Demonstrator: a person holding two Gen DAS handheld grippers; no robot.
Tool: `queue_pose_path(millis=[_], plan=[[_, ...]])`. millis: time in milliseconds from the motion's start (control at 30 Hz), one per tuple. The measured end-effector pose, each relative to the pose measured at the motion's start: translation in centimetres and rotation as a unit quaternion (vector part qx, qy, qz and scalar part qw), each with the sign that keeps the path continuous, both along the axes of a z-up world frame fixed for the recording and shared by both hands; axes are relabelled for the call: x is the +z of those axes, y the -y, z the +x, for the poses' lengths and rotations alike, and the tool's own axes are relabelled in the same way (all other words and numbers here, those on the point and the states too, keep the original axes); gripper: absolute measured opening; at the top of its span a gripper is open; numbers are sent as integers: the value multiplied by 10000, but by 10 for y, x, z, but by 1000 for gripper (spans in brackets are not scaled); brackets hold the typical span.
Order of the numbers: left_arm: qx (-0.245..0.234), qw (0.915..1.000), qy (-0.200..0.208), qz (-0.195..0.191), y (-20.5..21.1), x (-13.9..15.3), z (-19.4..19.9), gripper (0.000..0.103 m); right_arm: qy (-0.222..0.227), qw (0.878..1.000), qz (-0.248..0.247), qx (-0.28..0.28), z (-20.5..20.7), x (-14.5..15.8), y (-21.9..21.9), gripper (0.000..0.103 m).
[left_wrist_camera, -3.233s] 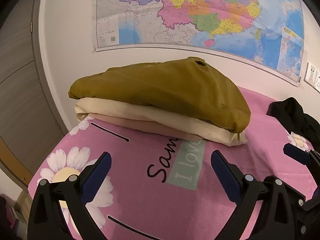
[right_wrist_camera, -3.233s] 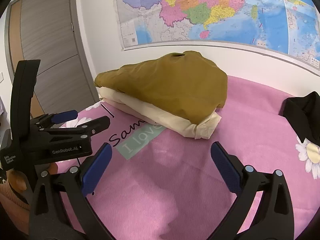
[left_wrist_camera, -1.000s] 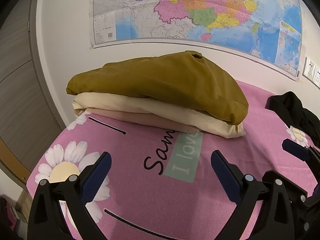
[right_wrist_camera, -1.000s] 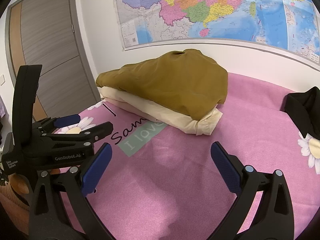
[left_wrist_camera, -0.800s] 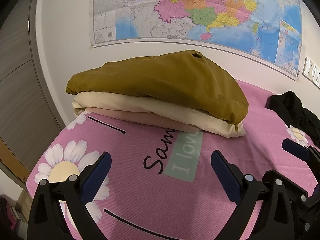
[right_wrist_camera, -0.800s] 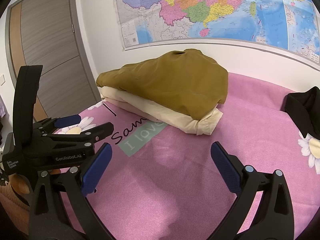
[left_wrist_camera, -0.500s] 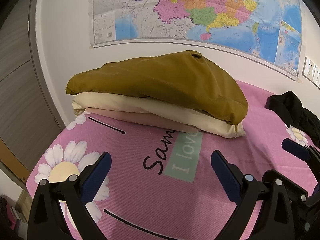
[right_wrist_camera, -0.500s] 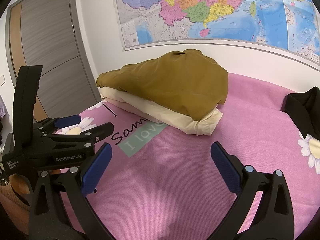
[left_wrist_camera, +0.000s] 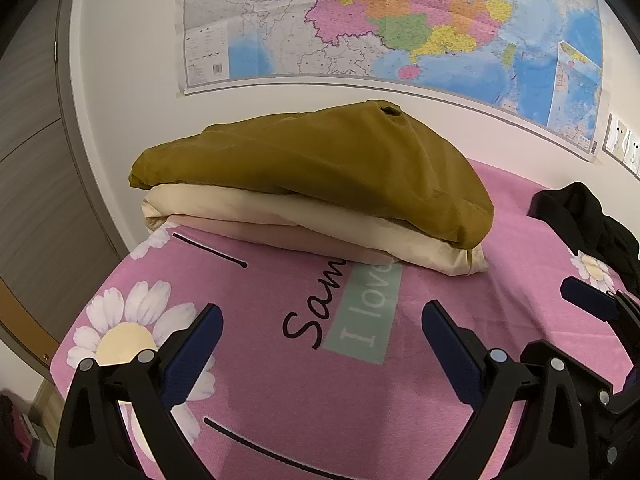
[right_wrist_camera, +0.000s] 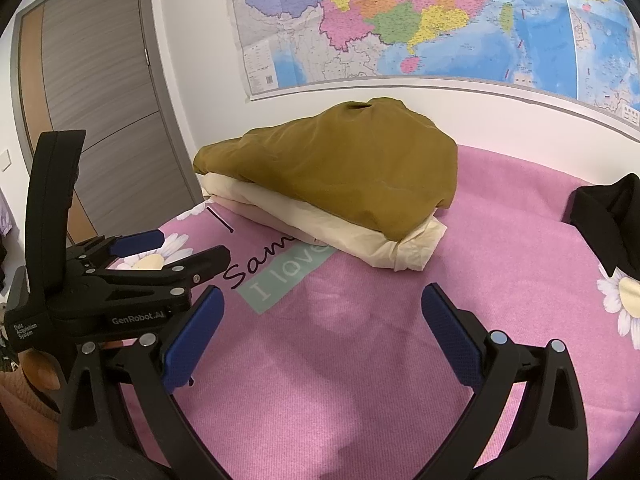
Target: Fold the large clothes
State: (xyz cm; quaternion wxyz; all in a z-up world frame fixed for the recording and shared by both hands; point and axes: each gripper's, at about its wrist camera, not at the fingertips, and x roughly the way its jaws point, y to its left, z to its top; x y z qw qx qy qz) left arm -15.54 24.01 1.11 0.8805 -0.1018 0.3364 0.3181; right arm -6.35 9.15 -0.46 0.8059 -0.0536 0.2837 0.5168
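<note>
Hovering over pink bedsheet (left_wrist_camera: pixel 280 392): left tool (left_wrist_camera: pixel 322 334), right tool (right_wrist_camera: pixel 320 320) (both wide apart, empty); folded stack (right_wrist_camera: pixel 344 184) beyond.

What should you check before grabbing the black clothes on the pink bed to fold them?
1. Left gripper open and empty: ok.
2. Right gripper open and empty: ok.
3. Black garment within view, unfolded, to the right: ok.
4. Folded stack, olive piece on cream piece, out of the way near the wall: ok.
5. Bare pink bedspread in front for folding: ok.
6. Whole garment free of snags: cannot tell, partly cut off.
</note>
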Motion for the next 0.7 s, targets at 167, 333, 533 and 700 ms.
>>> queue_pose_path(millis=[167, 333, 533, 700], plan=[[4, 10000, 2, 4, 1, 0, 0, 96, 3, 10000, 11, -17, 0, 0, 0, 97], [-2, 10000, 4, 1, 1, 0, 1, 96, 1, 10000, 20, -23, 1, 0, 0, 97], [-8, 10000, -7, 1, 1, -1, 1, 96, 2, 10000, 25, -38, 1, 0, 0, 97], [-10, 10000, -20, -6, 1, -1, 1, 96, -14, 10000, 31, -31, 2, 0, 0, 97]])
